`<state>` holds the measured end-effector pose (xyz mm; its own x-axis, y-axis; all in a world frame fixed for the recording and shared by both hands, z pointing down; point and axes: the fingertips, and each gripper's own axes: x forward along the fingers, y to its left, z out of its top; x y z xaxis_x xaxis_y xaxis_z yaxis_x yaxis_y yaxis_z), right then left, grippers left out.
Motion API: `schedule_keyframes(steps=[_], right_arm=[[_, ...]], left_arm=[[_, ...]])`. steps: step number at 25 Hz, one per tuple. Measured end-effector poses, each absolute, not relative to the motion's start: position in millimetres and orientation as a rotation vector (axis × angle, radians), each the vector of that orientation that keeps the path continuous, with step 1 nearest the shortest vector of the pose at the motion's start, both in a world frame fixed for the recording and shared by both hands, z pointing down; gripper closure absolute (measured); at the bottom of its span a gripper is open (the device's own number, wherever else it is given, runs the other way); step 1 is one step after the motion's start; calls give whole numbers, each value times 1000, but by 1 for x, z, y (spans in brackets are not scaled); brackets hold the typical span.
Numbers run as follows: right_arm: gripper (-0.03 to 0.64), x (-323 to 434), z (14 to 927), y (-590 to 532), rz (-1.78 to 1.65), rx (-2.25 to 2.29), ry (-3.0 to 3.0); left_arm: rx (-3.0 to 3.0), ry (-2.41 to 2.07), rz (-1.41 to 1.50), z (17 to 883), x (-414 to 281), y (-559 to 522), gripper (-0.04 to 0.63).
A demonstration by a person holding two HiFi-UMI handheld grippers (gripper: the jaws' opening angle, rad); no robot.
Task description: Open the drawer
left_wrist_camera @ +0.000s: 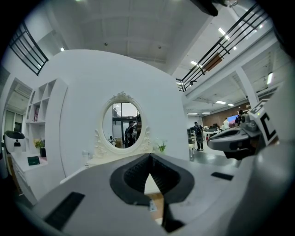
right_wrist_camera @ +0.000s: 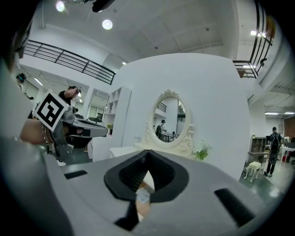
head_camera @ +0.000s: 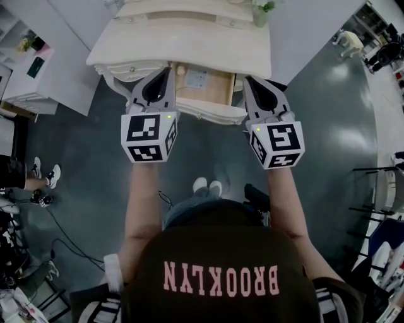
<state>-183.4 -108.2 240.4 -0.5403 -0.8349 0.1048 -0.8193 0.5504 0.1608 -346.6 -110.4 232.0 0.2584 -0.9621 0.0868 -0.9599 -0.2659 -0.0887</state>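
The white dressing table [head_camera: 189, 50] stands in front of me. Its drawer [head_camera: 214, 88] is pulled out, showing a wooden bottom with a small white card [head_camera: 197, 79] on it. The scalloped drawer front [head_camera: 211, 113] faces me. My left gripper [head_camera: 169, 69] hovers over the drawer's left side and my right gripper [head_camera: 247, 79] over its right edge. Both are shut, with nothing held. In the left gripper view the left gripper [left_wrist_camera: 150, 156] has its tips together over a sliver of drawer wood [left_wrist_camera: 157, 203]. In the right gripper view the right gripper [right_wrist_camera: 147, 153] looks the same, with the card [right_wrist_camera: 143, 196] below it.
An oval mirror [left_wrist_camera: 121, 124] and a small plant [head_camera: 262, 9] sit at the table's back. A white shelf unit [head_camera: 31, 69] stands to the left. My feet [head_camera: 207, 186] are on the grey floor below the drawer. Another person's shoes [head_camera: 45, 173] and cables lie at the left.
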Motion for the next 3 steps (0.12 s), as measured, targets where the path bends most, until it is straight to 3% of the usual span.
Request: schedule_keyframes(steps=[3], right_arm=[[620, -184, 241, -107, -147, 1401, -2615]], left_arm=[[-2482, 1880, -201, 235, -344, -109, 591]])
